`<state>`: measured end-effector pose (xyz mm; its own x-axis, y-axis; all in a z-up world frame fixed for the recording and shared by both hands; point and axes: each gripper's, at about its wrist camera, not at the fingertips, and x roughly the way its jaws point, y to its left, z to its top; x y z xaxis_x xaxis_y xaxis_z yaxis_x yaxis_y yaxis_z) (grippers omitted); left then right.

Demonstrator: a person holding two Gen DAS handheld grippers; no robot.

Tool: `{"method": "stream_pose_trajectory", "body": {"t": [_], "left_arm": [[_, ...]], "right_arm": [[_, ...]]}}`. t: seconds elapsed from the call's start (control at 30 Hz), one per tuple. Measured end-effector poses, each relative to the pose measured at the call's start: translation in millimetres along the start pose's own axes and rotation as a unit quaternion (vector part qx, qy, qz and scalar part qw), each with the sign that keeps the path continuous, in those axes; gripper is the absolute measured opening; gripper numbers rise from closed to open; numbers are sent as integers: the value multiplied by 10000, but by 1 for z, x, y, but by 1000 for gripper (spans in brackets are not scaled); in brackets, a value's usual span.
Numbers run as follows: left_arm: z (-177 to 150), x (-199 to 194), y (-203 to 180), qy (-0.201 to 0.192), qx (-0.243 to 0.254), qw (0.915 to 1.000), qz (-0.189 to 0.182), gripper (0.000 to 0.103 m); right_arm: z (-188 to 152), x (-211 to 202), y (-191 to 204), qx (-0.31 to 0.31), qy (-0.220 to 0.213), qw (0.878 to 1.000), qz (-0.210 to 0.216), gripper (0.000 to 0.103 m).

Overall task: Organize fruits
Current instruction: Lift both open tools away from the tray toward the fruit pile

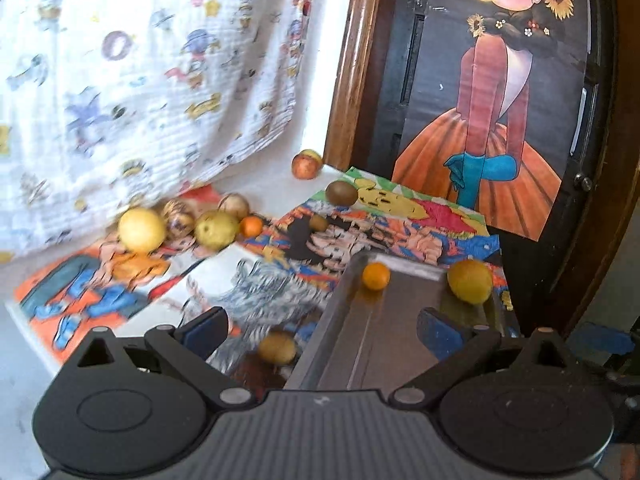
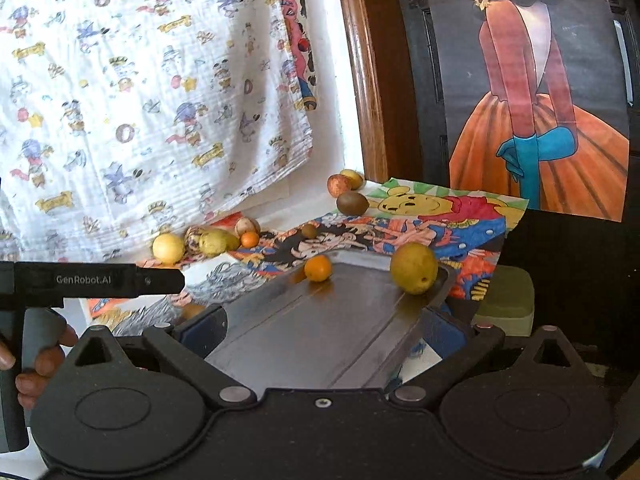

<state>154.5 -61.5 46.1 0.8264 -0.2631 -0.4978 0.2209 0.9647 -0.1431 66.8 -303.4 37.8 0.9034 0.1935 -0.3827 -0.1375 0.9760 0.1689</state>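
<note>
Both the left gripper (image 1: 322, 326) and right gripper (image 2: 326, 330) gape empty over the tray (image 2: 280, 344), which holds two fruits; next, fetch the kiwi (image 1: 277, 347) beside it.

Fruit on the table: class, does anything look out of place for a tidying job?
Yes. Only a small orange and a yellow-green fruit lie in the metal tray. The rest is scattered on the picture-covered table, including a kiwi and a cluster near the hanging cloth.

L black two-finger gripper (image 1: 322, 328) & R black two-finger gripper (image 2: 326, 328): jaws wide, nothing held; hand (image 2: 38, 356) grips L handle.
</note>
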Motion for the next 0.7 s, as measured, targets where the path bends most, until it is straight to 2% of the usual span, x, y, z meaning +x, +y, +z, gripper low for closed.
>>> {"method": "stream_pose_trajectory", "body": {"t": [0.3, 0.7], "left_arm": [[-39, -29, 13, 85, 19, 9999, 85, 103], [-64, -43, 36, 363, 84, 9993, 48, 103]], "right_arm": [[-20, -21, 27, -109, 250, 9996, -47, 102], [-49, -17, 56, -256, 929, 9953, -10, 103]]}}
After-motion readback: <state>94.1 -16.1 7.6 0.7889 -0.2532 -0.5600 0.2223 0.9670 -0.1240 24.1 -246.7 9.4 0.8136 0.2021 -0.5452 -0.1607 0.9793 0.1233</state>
